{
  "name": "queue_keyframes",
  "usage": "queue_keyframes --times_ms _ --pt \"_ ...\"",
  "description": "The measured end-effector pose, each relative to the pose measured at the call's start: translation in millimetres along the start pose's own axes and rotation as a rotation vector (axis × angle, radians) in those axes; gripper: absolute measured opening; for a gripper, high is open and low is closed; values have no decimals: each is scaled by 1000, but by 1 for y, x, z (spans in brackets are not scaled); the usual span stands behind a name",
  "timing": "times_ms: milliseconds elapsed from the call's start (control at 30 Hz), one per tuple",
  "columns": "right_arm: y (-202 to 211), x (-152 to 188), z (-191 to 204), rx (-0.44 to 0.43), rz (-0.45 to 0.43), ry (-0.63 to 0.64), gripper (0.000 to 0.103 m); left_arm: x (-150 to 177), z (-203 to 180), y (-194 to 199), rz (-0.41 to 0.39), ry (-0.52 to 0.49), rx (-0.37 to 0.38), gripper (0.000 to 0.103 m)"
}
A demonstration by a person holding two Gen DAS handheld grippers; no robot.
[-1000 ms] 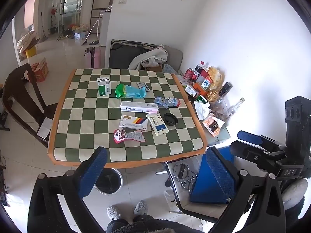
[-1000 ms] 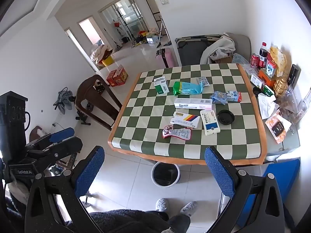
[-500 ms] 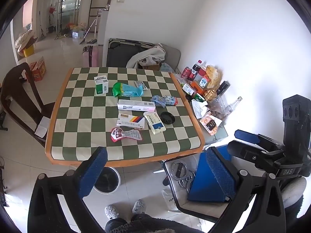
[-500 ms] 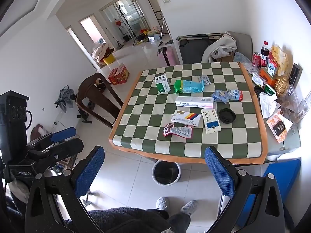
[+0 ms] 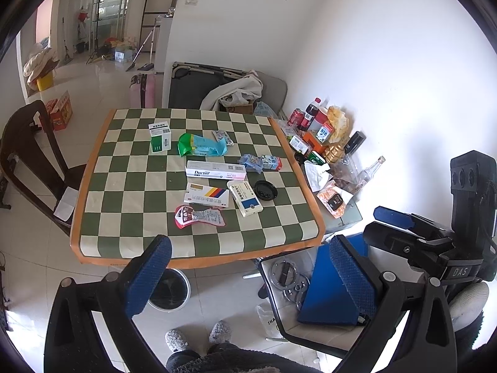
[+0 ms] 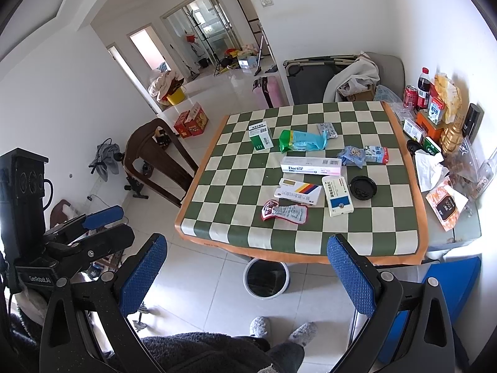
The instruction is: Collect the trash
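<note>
Trash: a red snack wrapper (image 5: pixel 198 216) and flat medicine boxes (image 5: pixel 206 195) lie on the checkered surface (image 5: pixel 130 199), near its front edge.
Handling: likely light; the wrapper is limp and crinkly, best pinched at an edge.
Bin: waste bin (image 6: pixel 266 277) on the floor below.
Left gripper (image 5: pixel 248 276): spread, empty.
Right gripper (image 6: pixel 248 272): spread, empty.

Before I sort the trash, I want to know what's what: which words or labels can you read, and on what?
"Doctor": long white box on the checkered table.
"DAS": right tool's body, left wrist view.
"GenRobot.AI", faint: left tool's body, right wrist view.
Other boxes, pouches, bottles: print too small or blurred.
</note>
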State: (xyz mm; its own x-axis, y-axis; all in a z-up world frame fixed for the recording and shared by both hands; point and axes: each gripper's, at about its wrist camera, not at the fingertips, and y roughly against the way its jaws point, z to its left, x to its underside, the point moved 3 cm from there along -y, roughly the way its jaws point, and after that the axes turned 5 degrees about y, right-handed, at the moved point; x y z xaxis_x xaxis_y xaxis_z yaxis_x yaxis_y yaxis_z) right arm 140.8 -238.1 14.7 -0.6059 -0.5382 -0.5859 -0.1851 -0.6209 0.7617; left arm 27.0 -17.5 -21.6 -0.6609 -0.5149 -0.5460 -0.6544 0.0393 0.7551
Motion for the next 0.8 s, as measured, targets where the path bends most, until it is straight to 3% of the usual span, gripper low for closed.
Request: queue_keyframes --times_ms 800 --pt "-4 -1 2 -6 0 1 103 -2 1 2 -1 7 8 103"
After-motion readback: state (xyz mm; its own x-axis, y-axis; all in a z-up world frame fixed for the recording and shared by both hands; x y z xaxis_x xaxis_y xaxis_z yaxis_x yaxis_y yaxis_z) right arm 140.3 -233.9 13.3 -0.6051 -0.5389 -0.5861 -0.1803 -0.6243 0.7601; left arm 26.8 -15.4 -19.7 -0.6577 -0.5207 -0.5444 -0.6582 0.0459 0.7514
